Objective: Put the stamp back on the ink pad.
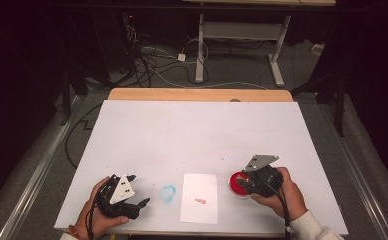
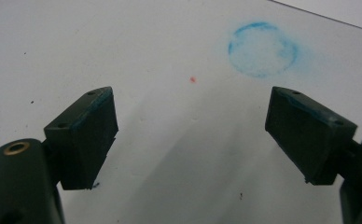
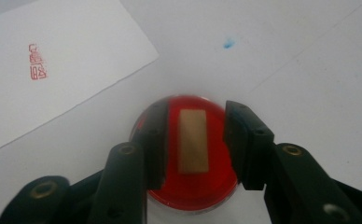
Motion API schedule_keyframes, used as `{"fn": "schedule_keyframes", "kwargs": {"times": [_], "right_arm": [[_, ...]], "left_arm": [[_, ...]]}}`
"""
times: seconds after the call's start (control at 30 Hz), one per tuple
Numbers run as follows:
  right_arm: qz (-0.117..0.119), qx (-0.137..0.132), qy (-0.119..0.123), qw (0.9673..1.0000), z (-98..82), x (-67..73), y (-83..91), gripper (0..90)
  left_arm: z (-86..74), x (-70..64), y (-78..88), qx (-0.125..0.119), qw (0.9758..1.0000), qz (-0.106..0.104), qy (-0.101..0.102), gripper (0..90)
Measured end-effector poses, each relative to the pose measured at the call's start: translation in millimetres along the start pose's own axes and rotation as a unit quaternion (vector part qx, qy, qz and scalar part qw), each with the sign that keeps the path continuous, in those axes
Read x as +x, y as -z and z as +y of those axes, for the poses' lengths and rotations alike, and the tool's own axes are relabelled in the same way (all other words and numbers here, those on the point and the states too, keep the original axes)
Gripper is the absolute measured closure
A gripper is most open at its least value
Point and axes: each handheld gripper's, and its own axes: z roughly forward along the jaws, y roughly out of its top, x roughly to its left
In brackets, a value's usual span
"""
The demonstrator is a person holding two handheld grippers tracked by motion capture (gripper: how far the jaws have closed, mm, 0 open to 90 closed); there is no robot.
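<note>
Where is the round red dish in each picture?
High view: the red dish is low on the right, beside the paper.
Right gripper view: the red dish is at the bottom middle, between the fingers, with a tan block on it.
Left gripper view: this one looks at the blue ring instead.
Shared landmark: the paper with its red stamp mark.

A dark room with a white table

The white table top [image 1: 202, 130] has a wooden edge [image 1: 200, 94] at 12 o'clock. Past it, a grey floor [image 1: 242, 70], tangled cables [image 1: 147, 60] and a white desk frame [image 1: 242, 35].
</note>
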Motion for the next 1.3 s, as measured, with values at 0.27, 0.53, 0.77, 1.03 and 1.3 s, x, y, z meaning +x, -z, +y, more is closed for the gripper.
{"fn": "schedule_keyframes", "kwargs": {"times": [0.27,0.53,0.77,1.03,1.3], "right_arm": [[-0.018,-0.046,-0.005,0.9988,3.8,-2.2,14.4,44.9],[-0.051,-0.110,-0.010,0.9925,4.2,-2.3,24.6,27.9],[-0.079,-0.149,-0.001,0.9857,5.4,1.7,31.0,21.8],[-0.106,-0.173,0.005,0.9792,1.1,5.1,41.6,19.4],[-0.113,-0.198,0.006,0.9737,-15.6,5.3,55.5,18.7]], "left_arm": [[0.3,-0.3,-0.2,0.001,1.0000,0.000,0.000,16.2],[0.5,-0.2,-0.4,0.001,1.0000,0.000,0.000,16.2],[0.4,-0.3,-0.2,0.000,1.0000,0.000,0.000,16.2],[0.3,-0.2,0.8,-0.002,1.0000,0.002,0.000,16.2],[-0.6,-0.4,2.2,-0.004,1.0000,0.006,0.002,16.2]]}}
